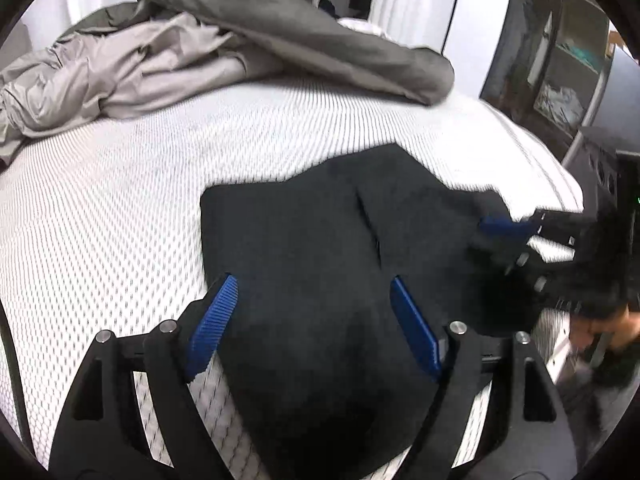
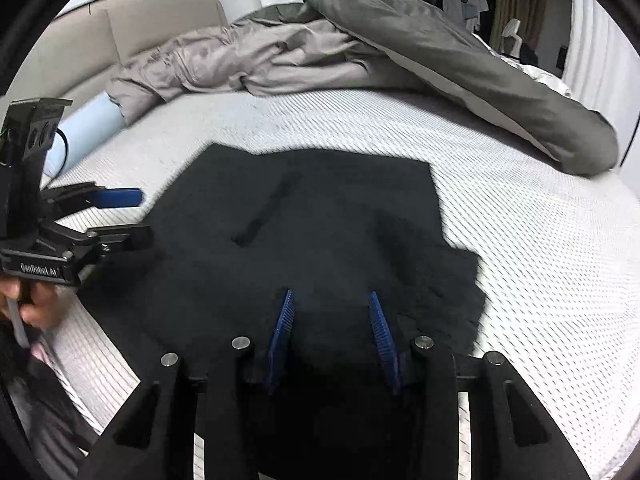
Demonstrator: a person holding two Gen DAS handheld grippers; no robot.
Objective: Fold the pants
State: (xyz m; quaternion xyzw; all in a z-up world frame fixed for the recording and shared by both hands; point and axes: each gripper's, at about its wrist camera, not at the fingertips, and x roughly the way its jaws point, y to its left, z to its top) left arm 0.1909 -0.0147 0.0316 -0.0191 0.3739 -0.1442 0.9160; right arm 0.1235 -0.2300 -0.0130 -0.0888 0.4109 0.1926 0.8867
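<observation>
Black pants point(image 1: 320, 216) lie folded on the white mattress point(image 1: 120, 200), with a crease down their middle. My left gripper point(image 1: 313, 280) hovers over their near part, jaws wide apart and open, nothing pinched between the blue pads point(image 1: 214, 320). In the right wrist view the pants point(image 2: 304, 208) spread out ahead, and my right gripper point(image 2: 331, 293) stands over their near edge. Its jaws are narrower but still apart; the dark cloth shows in the gap and I see no pad pressing on it. The left gripper point(image 2: 136, 216) shows at the pants' left edge, the right gripper point(image 1: 504, 236) at their right edge.
A crumpled grey duvet point(image 1: 280, 40) and beige sheet point(image 1: 120, 68) are heaped at the far side of the bed. A pale blue cylinder point(image 2: 86, 128) lies near the headboard. Dark shelving point(image 1: 560, 60) stands beyond the bed's right edge. A hand point(image 2: 36, 308) grips the left handle.
</observation>
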